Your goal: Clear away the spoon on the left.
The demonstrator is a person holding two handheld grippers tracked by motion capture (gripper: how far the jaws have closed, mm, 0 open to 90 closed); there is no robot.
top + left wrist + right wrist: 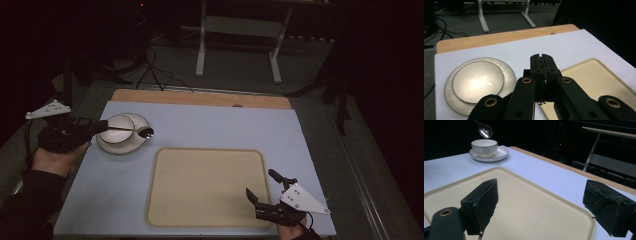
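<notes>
While the left hand-held gripper [102, 126] clamps the spoon [134, 130] by the far end of its handle, the spoon's head hangs in the air above the bowl [116, 129], out past the bowl's rim on the side toward the tray [205, 186]. In the left gripper view the jaws stand pressed together with a thin metal edge pinched between them.

Spoon: polished metal, stiff, light, likely slick. A grip at the handle's tip leaves a long lever, so it could swivel in the pads if knocked; a hold nearer mid-handle would be steadier, I judge.

Bowl: white, glazed, sits in a saucer [131, 145] of the same ware. Both look hard and breakable, and the bowl may slide on the saucer. Best taken at the rim or lifted by the saucer's edge.

Right hand-held gripper [261, 186] rests at the tray's near corner, far from the bowl, jaws wide apart, nothing between them. Tray lies bare on the tabletop [210, 125].
</notes>
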